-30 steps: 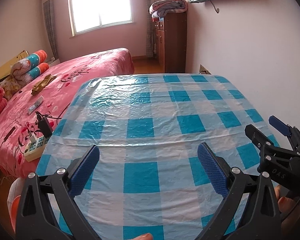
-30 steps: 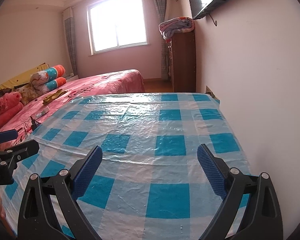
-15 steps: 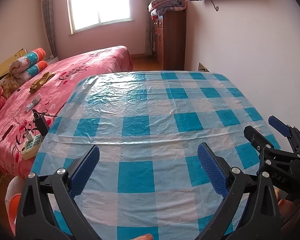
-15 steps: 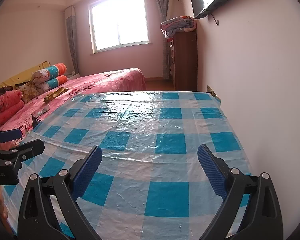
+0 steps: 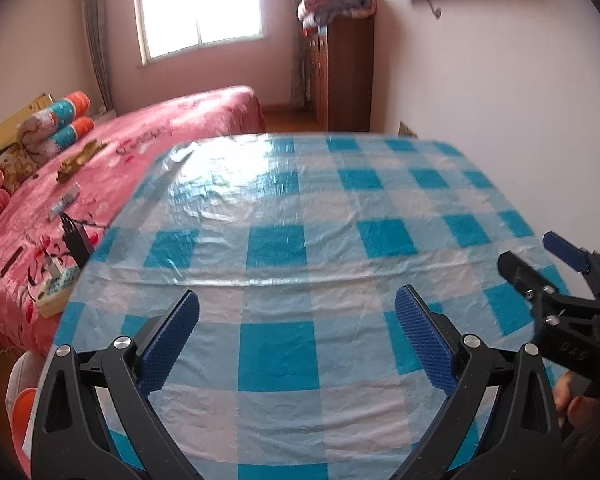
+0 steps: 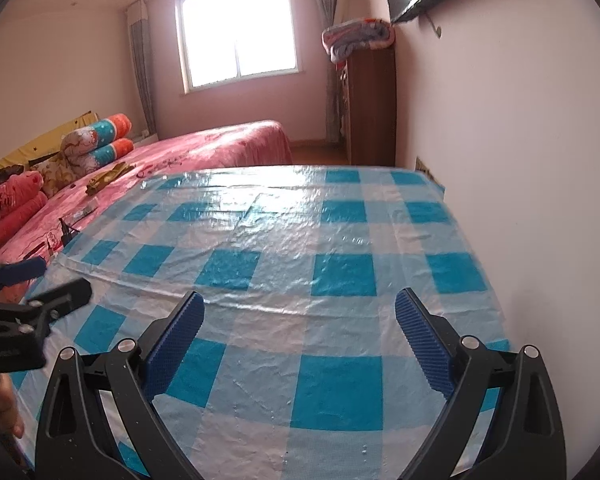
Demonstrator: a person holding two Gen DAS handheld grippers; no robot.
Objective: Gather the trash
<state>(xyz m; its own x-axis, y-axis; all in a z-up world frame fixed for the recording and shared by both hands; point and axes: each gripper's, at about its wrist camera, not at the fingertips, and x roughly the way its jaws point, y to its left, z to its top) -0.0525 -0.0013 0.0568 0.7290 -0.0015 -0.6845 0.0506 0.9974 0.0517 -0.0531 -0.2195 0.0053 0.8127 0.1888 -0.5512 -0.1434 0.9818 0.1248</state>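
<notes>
A table under a blue-and-white checked plastic cloth (image 5: pixel 300 216) (image 6: pixel 300 240) fills both views, and I see no trash on it. My left gripper (image 5: pixel 296 334) hangs open over the table's near edge, nothing between its blue pads. My right gripper (image 6: pixel 298 338) is open too, over the near right part of the cloth. The right gripper shows at the right edge of the left wrist view (image 5: pixel 540 264), the left gripper at the left edge of the right wrist view (image 6: pixel 40 286).
A bed with a pink cover (image 5: pixel 100 168) (image 6: pixel 204 148) lies left of the table, with pillows, a power strip (image 5: pixel 56 284) and small items on it. A brown cabinet (image 5: pixel 344 72) stands at the far wall. A pale wall (image 6: pixel 520 140) runs along the table's right side.
Both grippers have shifted slightly forward and tilted; the table sits a little lower in the left wrist view. Both stay open.
</notes>
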